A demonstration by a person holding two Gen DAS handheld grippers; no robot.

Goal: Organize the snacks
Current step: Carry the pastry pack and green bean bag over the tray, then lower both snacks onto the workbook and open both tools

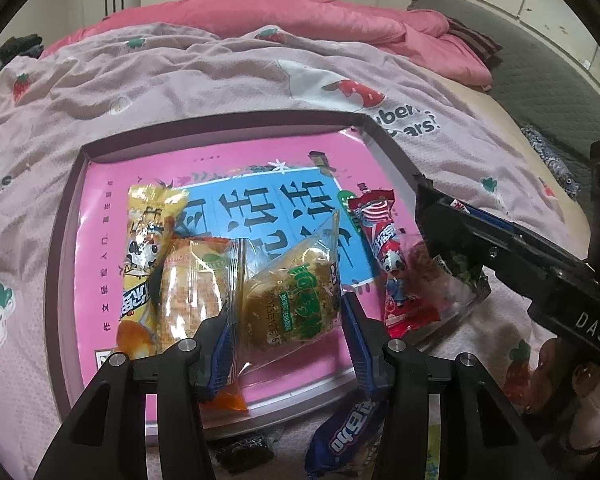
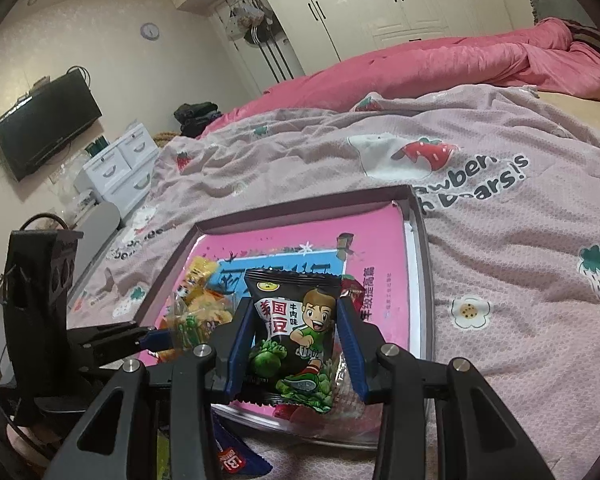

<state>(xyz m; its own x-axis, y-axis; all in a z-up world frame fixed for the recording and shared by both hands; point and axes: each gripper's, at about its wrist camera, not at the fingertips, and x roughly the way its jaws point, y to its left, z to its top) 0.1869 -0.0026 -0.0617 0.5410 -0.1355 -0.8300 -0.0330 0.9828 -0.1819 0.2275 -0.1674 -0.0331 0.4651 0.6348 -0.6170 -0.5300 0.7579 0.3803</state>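
In the left wrist view, the left tool (image 1: 288, 320) is reaching over a shallow pink tray (image 1: 66, 216) lying on a bed under a pink strawberry-print blanket (image 1: 220, 76). Its blue pads are pressing on both sides of a clear cake packet with green lettering (image 1: 290, 284), so it is grasping that packet just over the tray floor. A second clear cake packet (image 1: 192, 280) is lying just beside it to the left, overlapping a yellow snack bag (image 1: 148, 240) at the tray's left side. A red candy wrapper (image 1: 384, 256) is lying on the right part of the tray. The right tool (image 1: 456, 256) is coming in from the right edge, carrying a dark packet over the tray's right corner. A blue wrapper (image 1: 348, 436) is lying on the blanket outside the tray's near rim.

In the right wrist view, the right tool (image 2: 294, 336) is clenching a black bean snack packet (image 2: 296, 336) with a cartoon boy on it, holding it upright above the near part of the tray (image 2: 420, 280). The left tool (image 2: 168, 336) is showing at the left, pinching its clear packet. A wall-mounted television (image 2: 48, 124) and a white drawer chest (image 2: 120, 164) are standing beyond the bed.
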